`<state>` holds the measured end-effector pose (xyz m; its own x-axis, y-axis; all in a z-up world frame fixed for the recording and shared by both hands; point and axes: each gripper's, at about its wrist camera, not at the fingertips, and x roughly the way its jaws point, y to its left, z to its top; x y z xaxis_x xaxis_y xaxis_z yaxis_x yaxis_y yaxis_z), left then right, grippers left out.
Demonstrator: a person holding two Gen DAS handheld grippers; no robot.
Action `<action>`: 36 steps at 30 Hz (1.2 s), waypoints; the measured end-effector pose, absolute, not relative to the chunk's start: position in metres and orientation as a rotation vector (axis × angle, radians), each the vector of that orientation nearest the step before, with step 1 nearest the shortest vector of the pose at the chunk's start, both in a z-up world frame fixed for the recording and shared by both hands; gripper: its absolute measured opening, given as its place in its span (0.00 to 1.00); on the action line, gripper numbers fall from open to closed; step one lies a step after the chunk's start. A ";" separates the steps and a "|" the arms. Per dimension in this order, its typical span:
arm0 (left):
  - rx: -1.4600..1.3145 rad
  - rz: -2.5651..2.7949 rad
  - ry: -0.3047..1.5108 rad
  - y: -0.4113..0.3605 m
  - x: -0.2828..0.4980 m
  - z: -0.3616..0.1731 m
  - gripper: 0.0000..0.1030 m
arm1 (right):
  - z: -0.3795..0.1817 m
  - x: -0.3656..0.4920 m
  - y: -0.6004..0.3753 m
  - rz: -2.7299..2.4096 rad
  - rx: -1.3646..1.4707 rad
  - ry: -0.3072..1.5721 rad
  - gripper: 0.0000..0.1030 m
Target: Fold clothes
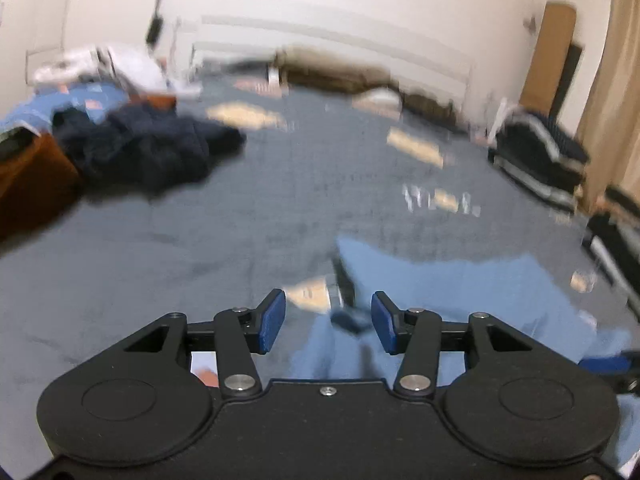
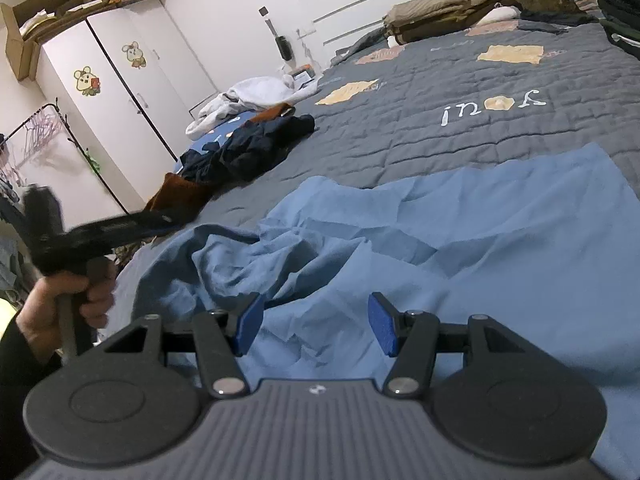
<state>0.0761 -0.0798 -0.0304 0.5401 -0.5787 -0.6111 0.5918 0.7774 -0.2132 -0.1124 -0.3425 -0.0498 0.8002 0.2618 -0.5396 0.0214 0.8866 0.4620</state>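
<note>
A light blue garment [image 2: 440, 240] lies crumpled on the grey quilted bed [image 2: 400, 120], bunched into folds on its left side. My right gripper [image 2: 316, 324] hovers just over its near part, open, with only cloth below the blue pads. The left wrist view is motion-blurred. My left gripper [image 1: 328, 322] is open above the garment's [image 1: 460, 280] left edge, with nothing pressed between its pads. In the right wrist view the left gripper [image 2: 160, 218] shows as a dark blur at the left, held by a hand [image 2: 68, 300]. A blue pad of the right gripper [image 1: 604, 364] shows at the lower right.
A dark navy pile [image 2: 248, 148] and a brown garment [image 2: 180, 192] lie at the bed's left side, with white clothes [image 2: 248, 92] beyond. Folded stacks [image 1: 540, 152] stand at the right edge. Pillows and blankets [image 2: 460, 12] sit at the headboard. A white wardrobe [image 2: 112, 92] stands left.
</note>
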 end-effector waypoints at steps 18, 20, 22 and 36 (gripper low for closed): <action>0.594 -1.231 0.715 -0.155 -0.047 -0.088 0.16 | -0.045 -0.113 -0.350 0.113 0.495 0.614 0.55; 0.600 -1.243 0.716 -0.154 -0.051 -0.085 0.27 | -0.046 -0.112 -0.351 0.111 0.495 0.615 0.55; 0.550 -1.275 0.711 -0.148 -0.049 -0.072 0.34 | -0.045 -0.113 -0.352 0.108 0.499 0.613 0.55; -0.036 -0.977 0.651 -0.073 0.048 -0.021 0.40 | -0.044 -0.115 -0.354 0.100 0.503 0.606 0.55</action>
<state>0.0479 -0.0725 -0.0215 0.3867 -0.7775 -0.4960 0.7569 0.5748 -0.3110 -0.1152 -0.3541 -0.0443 0.8210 0.2346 -0.5204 0.0545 0.8753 0.4805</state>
